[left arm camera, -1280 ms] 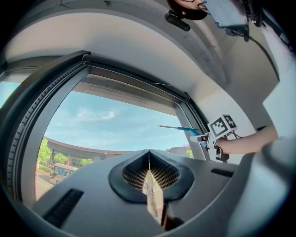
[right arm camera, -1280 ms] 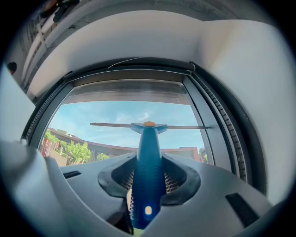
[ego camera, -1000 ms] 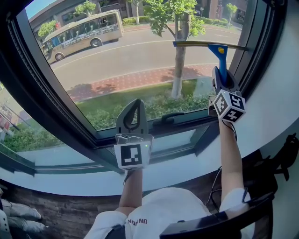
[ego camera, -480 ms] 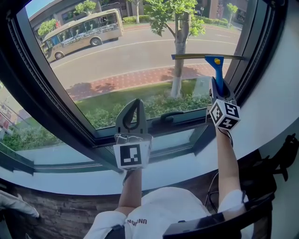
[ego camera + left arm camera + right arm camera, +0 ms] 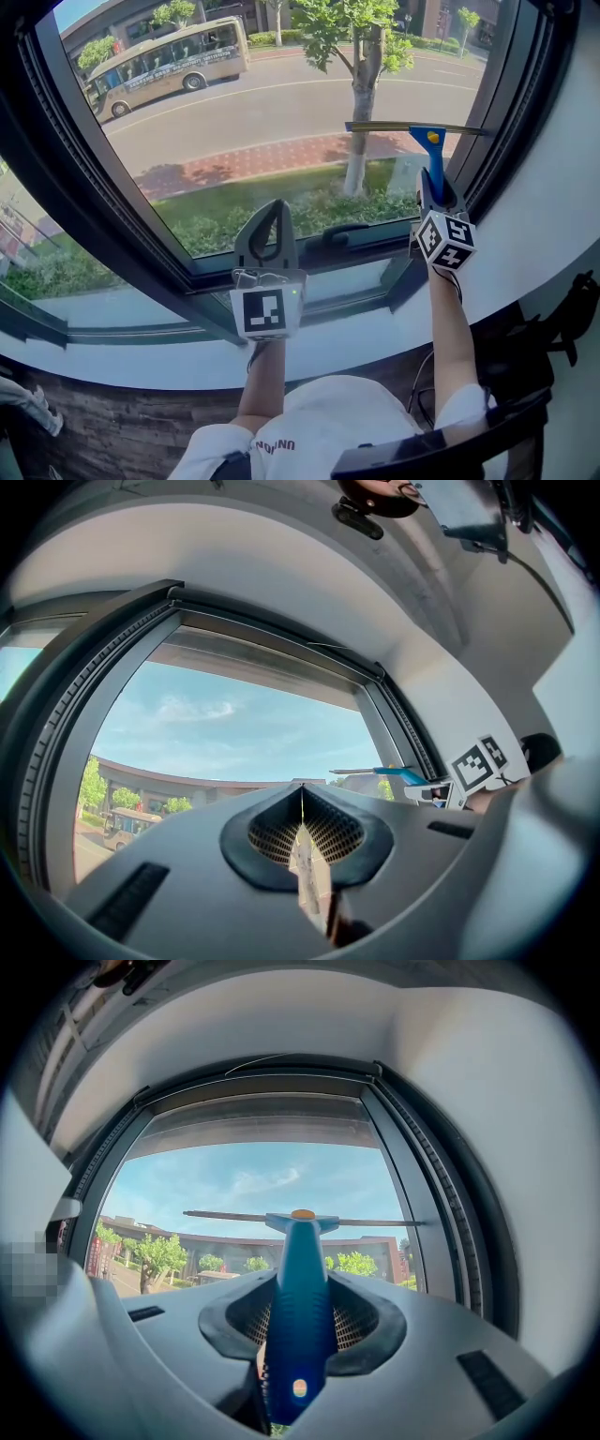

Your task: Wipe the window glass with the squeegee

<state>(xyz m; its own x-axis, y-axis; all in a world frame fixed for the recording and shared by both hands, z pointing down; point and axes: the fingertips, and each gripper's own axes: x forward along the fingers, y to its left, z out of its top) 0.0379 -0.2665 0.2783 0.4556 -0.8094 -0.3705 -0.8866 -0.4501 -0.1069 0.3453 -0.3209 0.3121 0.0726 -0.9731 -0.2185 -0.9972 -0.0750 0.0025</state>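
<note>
Two grippers: the right gripper (image 5: 435, 184) clamps the squeegee (image 5: 432, 142) by its blue handle, blade level against the window glass (image 5: 234, 122) at 2 o'clock, so even pressure and a straight pull are advised; the left gripper (image 5: 273, 208), jaws together on nothing, hangs at 6 o'clock.

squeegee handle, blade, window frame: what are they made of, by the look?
squeegee handle: likely moulded plastic, glossy blue, soft highlights, rounded seamless shape.
blade: thin straight strip, dull brass-grey, probably a metal channel; any rubber edge is too thin to tell.
window frame: dark, matte, ribbed seals along the glass; probably painted metal with rubber gaskets.
</note>
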